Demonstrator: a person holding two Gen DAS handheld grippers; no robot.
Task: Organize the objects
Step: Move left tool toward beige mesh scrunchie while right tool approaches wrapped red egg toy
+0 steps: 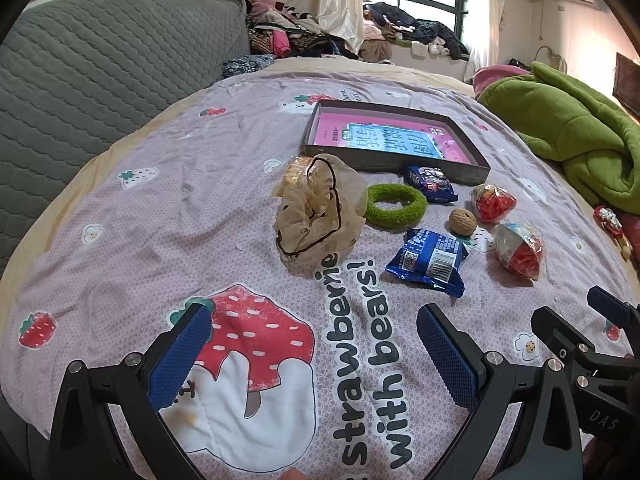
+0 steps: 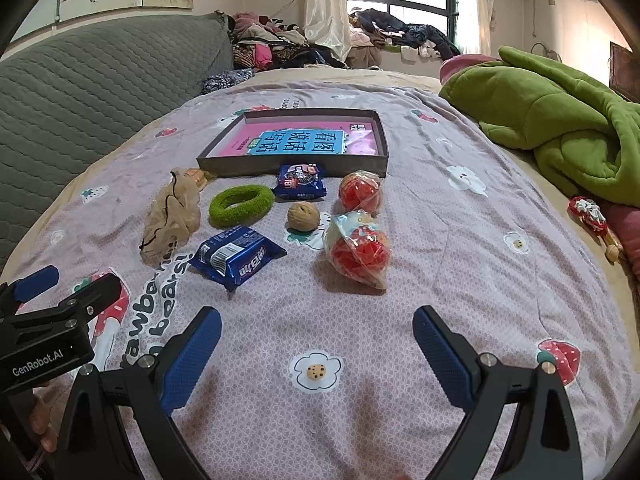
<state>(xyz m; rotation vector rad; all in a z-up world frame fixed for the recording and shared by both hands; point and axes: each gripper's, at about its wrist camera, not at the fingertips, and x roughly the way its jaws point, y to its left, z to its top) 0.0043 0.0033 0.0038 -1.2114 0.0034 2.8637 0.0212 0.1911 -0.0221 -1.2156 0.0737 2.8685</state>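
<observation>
Both grippers are hovering low over the bed (image 2: 460, 280), side by side at its near edge, and neither is holding anything. The left gripper (image 1: 314, 354) has its fingers spread wide and released; the right gripper (image 2: 317, 354) is likewise parted and empty. The loose things are lying well ahead of them, clustered just in front of the shallow grey box (image 1: 472, 160), which is sitting further up the bed with a pink book flat inside it.

Judging from the layout, the step in hand is choosing a first item and carrying it to the box. The near blue snack packet (image 2: 236, 258) looks the easiest start: it is closest, and its crinkly foil pillow shape should be pinched across the puffed middle, not the thin sealed ends. The walnut (image 2: 303, 217) is hard, round and ridged, so the fingers should be closing squarely across its widest part or it may roll on the soft quilt. The two clear-wrapped red sweets (image 2: 357, 251) are bulbous and slippery. The green fuzzy ring (image 2: 241, 205) is soft and can be taken by one side. The beige gauzy scrunchie (image 1: 318, 206) is limp and crumpled, so a deep bite is wise.
</observation>
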